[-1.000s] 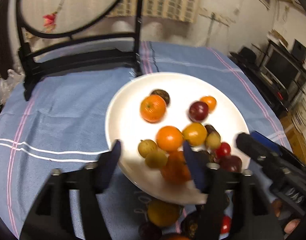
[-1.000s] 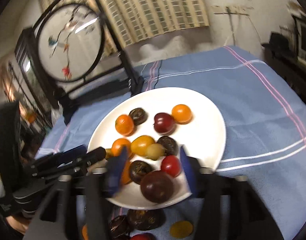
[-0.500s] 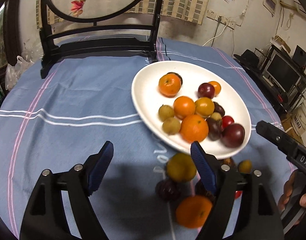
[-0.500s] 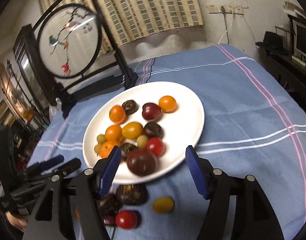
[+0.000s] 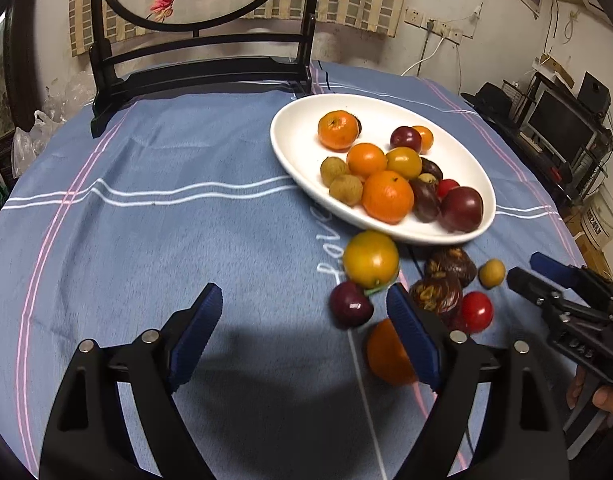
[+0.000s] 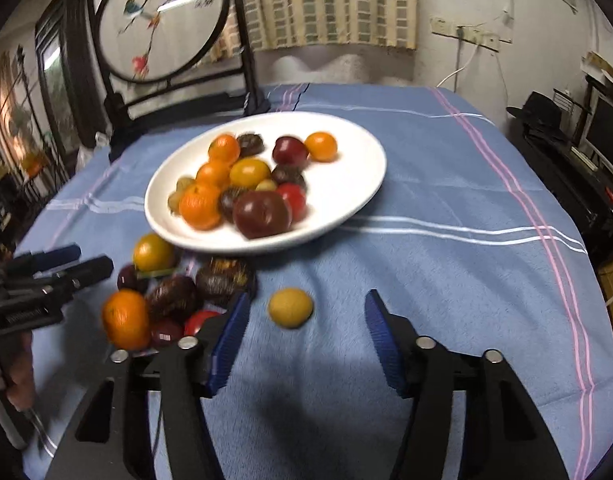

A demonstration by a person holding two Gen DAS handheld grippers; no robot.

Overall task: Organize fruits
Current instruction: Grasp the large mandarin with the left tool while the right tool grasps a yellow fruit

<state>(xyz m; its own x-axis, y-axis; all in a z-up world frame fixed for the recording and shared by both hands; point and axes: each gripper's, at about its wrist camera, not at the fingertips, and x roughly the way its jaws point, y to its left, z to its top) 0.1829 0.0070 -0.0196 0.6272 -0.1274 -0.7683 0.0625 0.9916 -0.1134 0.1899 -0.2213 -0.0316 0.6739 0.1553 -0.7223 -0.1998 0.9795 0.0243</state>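
A white plate (image 5: 298, 148) (image 6: 358, 184) on the blue tablecloth holds several oranges, plums, longans and tomatoes. Loose fruit lies on the cloth in front of it: a yellow-orange fruit (image 5: 370, 258) (image 6: 152, 252), a plum (image 5: 349, 305), two dark brown fruits (image 5: 450, 266), a red tomato (image 5: 475, 311), an orange (image 5: 386, 354) (image 6: 126, 318) and a small yellow longan (image 5: 491, 273) (image 6: 290, 307). My left gripper (image 5: 304, 326) is open and empty, left of the loose pile. My right gripper (image 6: 306, 330) is open and empty, just behind the longan.
A black stand with a round embroidered screen (image 5: 202, 68) (image 6: 162, 28) stands at the table's far edge. Shelves with a monitor (image 5: 558, 124) are off the table to the right. The blue tablecloth (image 5: 146, 220) stretches wide to the left.
Both grippers have drawn back from the plate toward the near edge. The loose fruit in front of the plate has come into full view.
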